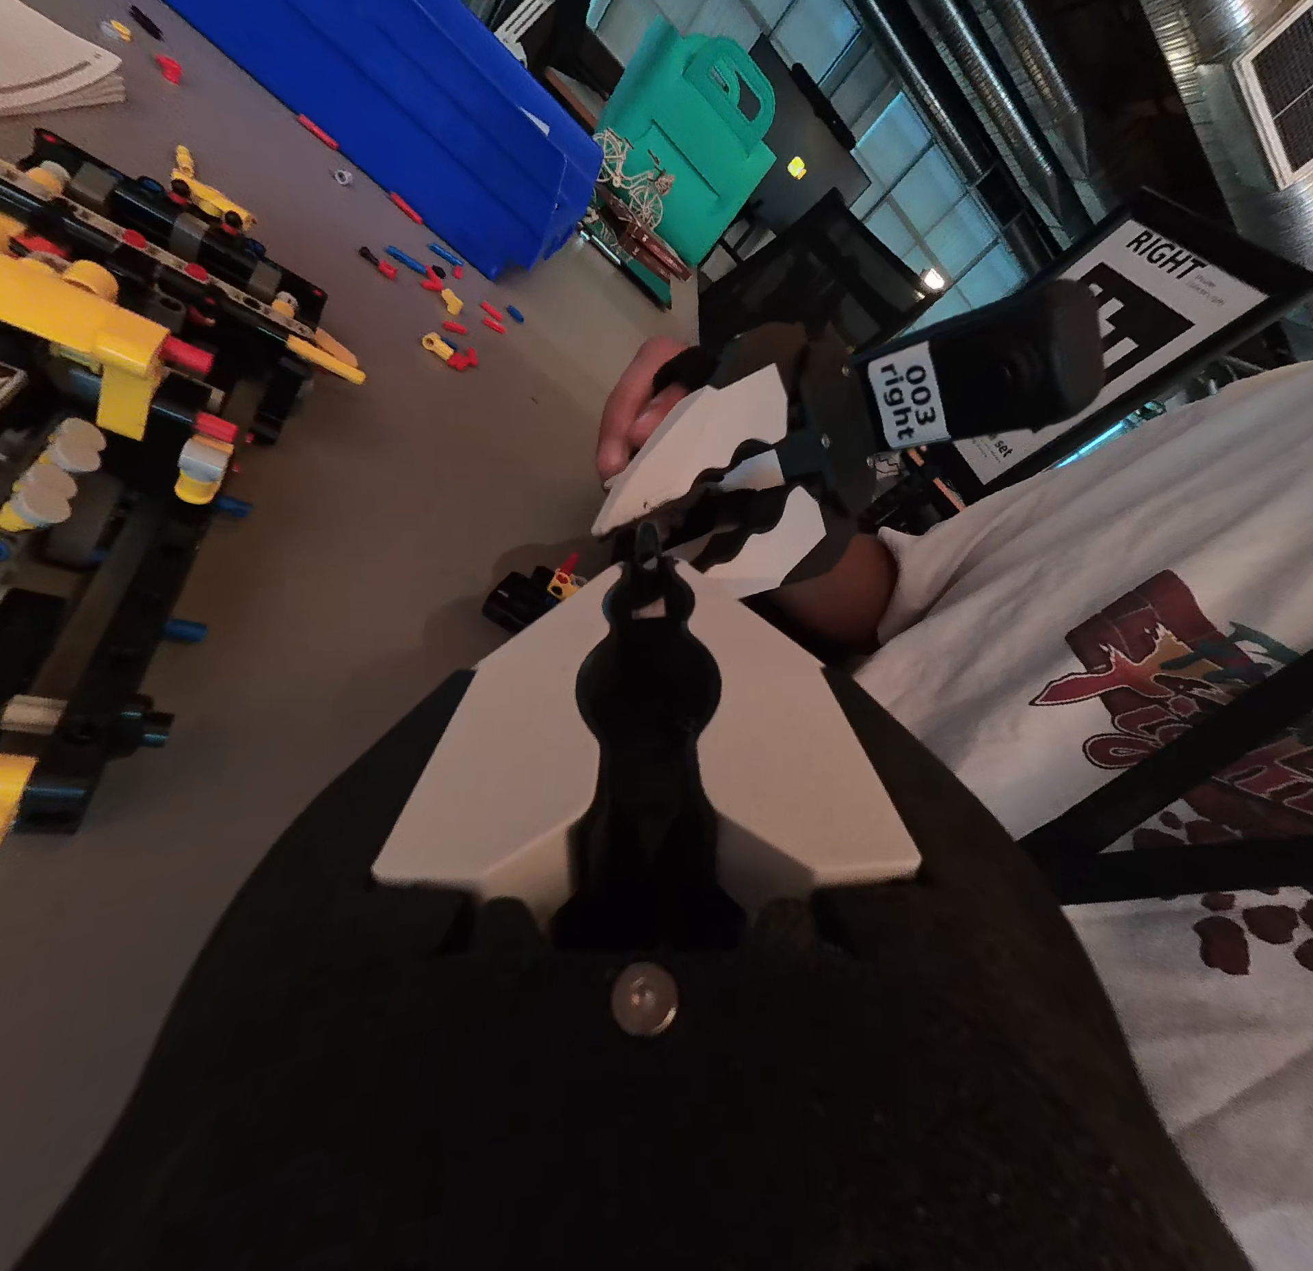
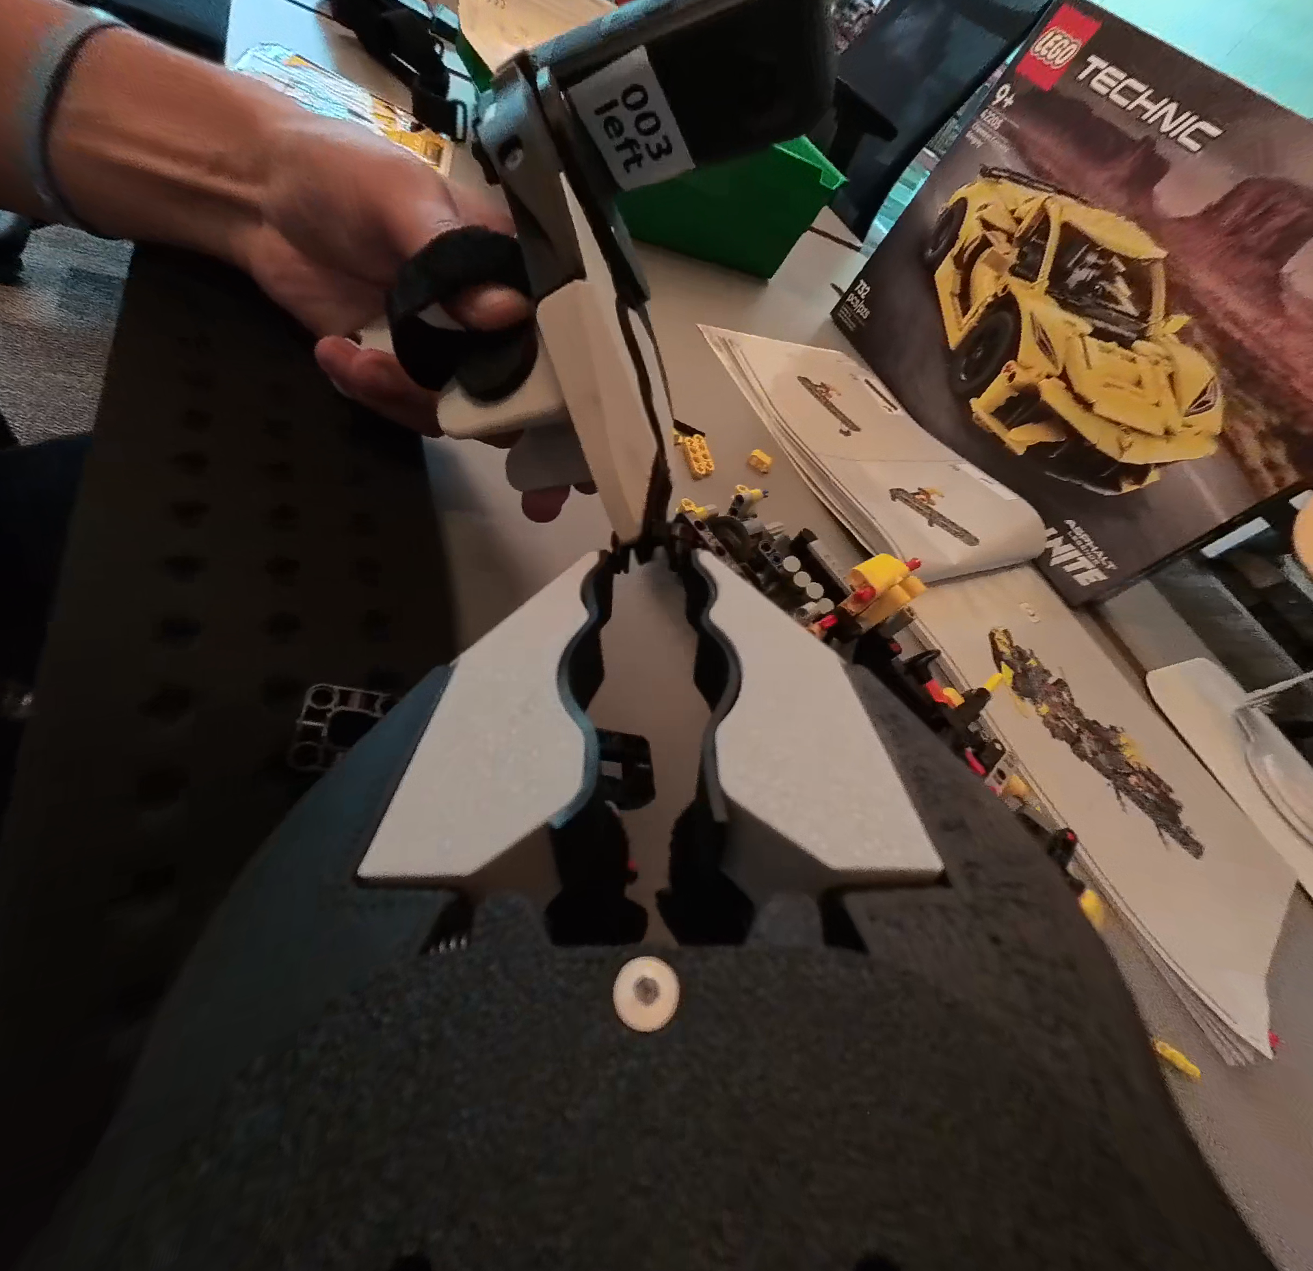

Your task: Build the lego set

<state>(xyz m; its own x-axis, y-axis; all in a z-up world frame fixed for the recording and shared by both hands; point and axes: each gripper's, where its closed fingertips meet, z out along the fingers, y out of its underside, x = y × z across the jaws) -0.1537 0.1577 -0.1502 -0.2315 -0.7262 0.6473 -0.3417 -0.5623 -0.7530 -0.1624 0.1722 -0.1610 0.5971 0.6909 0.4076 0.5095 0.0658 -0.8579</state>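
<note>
My left gripper (image 1: 645,562) is shut on a small black piece (image 1: 646,542) that sticks out from its tips. My right gripper (image 2: 643,562) meets it tip to tip. Its jaws stand a narrow gap apart and pinch the same black piece (image 2: 639,551). In the right wrist view the left gripper (image 2: 636,537) comes down from above, held by a hand (image 2: 284,192). The part-built black and yellow model (image 1: 142,348) lies on the grey table to the left and also shows in the right wrist view (image 2: 867,597).
Loose red, blue and yellow pins (image 1: 455,313) lie near a blue bin (image 1: 398,100). A small black and yellow sub-assembly (image 1: 533,590) sits under the grippers. An open instruction booklet (image 2: 888,469), the set's box (image 2: 1101,277) and a green bin (image 2: 732,213) stand behind. A black frame piece (image 2: 341,725) lies at the left. Less than 4 cm separates the two grippers' tips.
</note>
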